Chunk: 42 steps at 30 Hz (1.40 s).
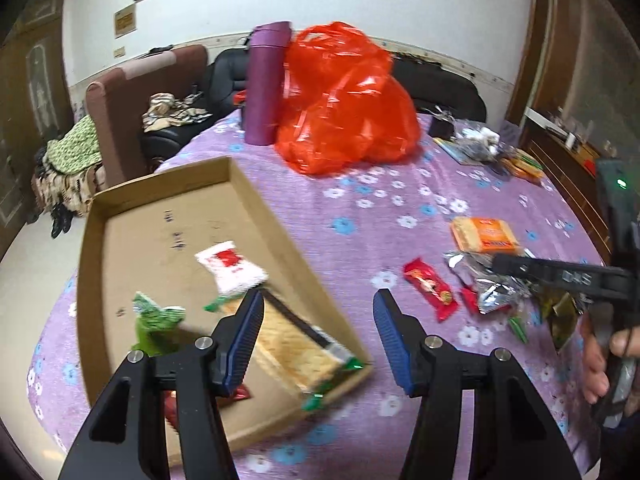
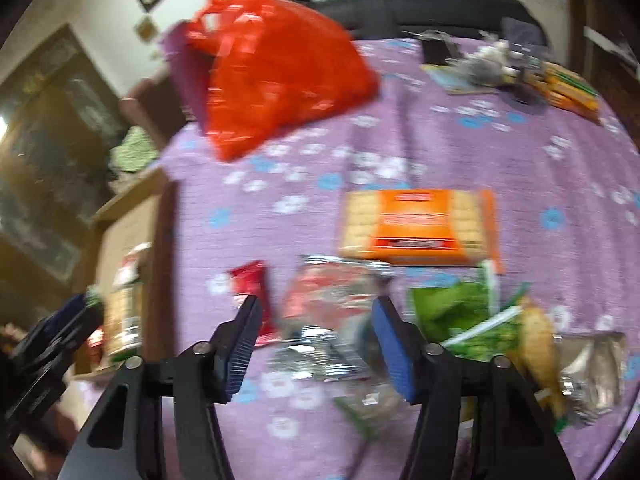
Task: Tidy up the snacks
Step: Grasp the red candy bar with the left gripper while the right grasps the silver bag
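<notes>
The left gripper (image 1: 318,308) has its fingers apart with nothing between them, poised over the near right edge of the cardboard tray (image 1: 120,216). It looks like a hand that has nothing to carry and is free for the next snack. The right gripper (image 2: 316,316) is also spread and empty, its blue pads (image 2: 394,344) framing a crumpled silver packet (image 2: 332,320) that lies on the cloth below them; I judge it is lining up to pick that packet, though the pads do not press on it.

The tray is the gathering place. Inside it lie a long cracker pack (image 1: 296,340), a white-and-red sachet (image 1: 230,266) and a green wrapper (image 1: 154,318). Right of the tray, on the purple flowered tablecloth (image 1: 360,208), wait the loose snacks: a small red wrapper (image 1: 430,288), the silver packet and an orange biscuit pack (image 1: 484,234) farther from the tray. A red plastic bag (image 1: 340,100) and a purple bottle (image 1: 266,80) stand beyond the tray's far corner.

The left view shows the tray's whole inside and the right gripper from the side, with a person's fingers on its handle. The right view, blurred, shows only a sliver of the tray at its left edge, but reveals green packets (image 2: 452,312) and more foil on the far side of the silver packet from the tray.
</notes>
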Available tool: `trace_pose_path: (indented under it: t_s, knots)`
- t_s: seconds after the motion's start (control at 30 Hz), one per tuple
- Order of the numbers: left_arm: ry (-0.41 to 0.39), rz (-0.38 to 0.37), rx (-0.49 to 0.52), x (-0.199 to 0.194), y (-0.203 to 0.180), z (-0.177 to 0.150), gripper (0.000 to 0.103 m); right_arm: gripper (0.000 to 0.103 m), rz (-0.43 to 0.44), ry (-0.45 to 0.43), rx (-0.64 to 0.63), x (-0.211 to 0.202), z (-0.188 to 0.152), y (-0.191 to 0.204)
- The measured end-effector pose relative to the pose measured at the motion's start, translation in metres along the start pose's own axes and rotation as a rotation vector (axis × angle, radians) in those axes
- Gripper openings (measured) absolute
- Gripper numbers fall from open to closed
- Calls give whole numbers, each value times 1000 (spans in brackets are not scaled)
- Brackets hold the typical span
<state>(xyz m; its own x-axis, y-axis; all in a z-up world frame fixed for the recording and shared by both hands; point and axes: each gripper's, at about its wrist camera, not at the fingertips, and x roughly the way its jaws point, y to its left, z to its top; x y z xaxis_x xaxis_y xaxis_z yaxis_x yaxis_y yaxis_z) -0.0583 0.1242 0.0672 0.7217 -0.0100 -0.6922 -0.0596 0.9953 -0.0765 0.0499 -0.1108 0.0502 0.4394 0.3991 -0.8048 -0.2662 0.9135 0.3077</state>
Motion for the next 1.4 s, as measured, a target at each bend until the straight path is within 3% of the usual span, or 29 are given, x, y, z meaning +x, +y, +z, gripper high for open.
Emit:
trace_pose_path:
  t_s: [0.1, 0.27, 0.43, 0.63, 0.93, 1.1, 1.33, 1.4]
  knots:
    - [11, -12, 20, 4, -12, -1, 56, 67, -42, 23, -7, 11, 5, -6]
    - [33, -29, 40, 12, -27, -3, 56, 68, -22, 56, -27, 29, 11, 4]
    - [51, -40, 55, 18, -38, -4, 56, 68, -87, 62, -124, 40, 6, 19]
    - [81, -61, 56, 28, -49, -3, 61, 63, -70, 41, -125, 31, -1, 10]
    - [142, -129, 35, 56, -74, 1, 61, 63, 15, -74, -52, -12, -25, -15]
    - [175, -97, 34, 78, -92, 3, 60, 63, 24, -120, -33, -22, -31, -26]
    - [202, -20, 44, 103, -102, 11, 50, 63, 53, -133, -15, -21, -32, -37]
    - [226, -21, 43, 112, -103, 11, 35, 64, 59, -137, -19, -21, -33, -38]
